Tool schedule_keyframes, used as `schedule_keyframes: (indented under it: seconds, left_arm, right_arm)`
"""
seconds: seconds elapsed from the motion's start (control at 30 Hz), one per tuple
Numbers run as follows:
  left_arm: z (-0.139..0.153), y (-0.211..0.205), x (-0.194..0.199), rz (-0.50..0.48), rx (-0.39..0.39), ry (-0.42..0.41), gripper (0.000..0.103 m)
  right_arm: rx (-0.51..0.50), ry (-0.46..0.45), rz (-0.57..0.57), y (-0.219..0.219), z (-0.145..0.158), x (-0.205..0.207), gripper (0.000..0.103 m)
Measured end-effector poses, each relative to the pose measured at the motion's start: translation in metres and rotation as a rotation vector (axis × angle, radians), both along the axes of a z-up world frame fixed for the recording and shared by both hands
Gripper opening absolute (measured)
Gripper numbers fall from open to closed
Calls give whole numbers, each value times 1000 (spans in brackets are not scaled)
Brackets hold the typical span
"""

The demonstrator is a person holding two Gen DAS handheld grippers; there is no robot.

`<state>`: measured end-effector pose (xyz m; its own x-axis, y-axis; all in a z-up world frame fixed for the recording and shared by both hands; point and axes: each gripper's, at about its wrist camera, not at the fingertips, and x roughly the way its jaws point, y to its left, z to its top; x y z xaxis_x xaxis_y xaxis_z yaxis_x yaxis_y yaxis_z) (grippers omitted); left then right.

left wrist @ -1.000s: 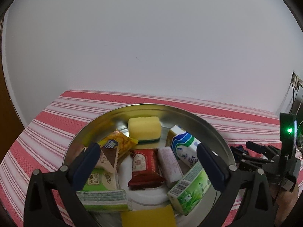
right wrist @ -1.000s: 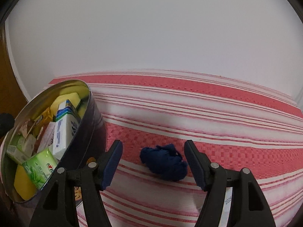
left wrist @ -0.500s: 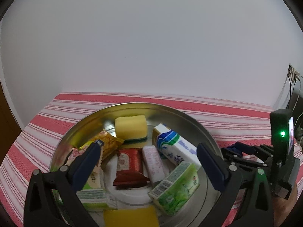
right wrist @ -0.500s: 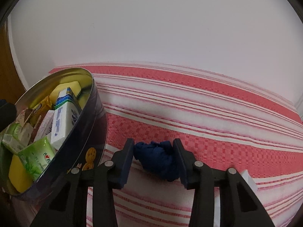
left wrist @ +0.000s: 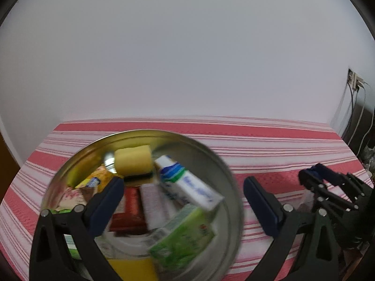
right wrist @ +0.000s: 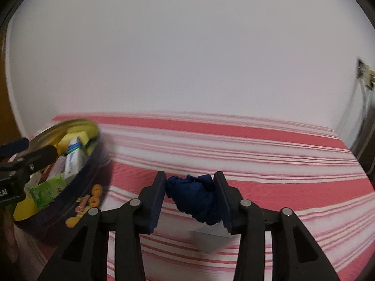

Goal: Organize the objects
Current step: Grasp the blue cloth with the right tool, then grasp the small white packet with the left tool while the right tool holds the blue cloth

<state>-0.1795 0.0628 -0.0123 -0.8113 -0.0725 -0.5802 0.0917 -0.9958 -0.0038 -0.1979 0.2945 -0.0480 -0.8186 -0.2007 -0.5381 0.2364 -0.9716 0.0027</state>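
Most items already sit in the tin (right wrist: 93, 171); right gripper (right wrist: 189, 195) fingers clamp the blue cloth (right wrist: 194, 196) at its 3 o'clock, left gripper (left wrist: 182, 207) fingers spread empty.

The packets in the round tin (left wrist: 229, 182) are motion-blurred, their print unreadable. The left hand-held gripper (left wrist: 182, 206) hides part of them. A pale flat object (right wrist: 208, 240) under the blue bundle (right wrist: 194, 196) is too smeared to identify.

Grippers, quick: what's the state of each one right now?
Left gripper: open, empty, over the round tin.
Right gripper: closed on the blue cloth bundle.
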Motion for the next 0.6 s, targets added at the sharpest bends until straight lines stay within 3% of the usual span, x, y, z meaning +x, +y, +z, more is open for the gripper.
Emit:
schedule_keyframes:
  seconds: [0.4,0.6]
  left_arm:
    - [-5,90,-15,-188,-61,30,103]
    - [-25,132,-30,-346,-82,-35,103]
  right_arm:
    - [6,2,-211,79,-3,-9,45]
    - [-8,-7,-251,94,-3,-13,45]
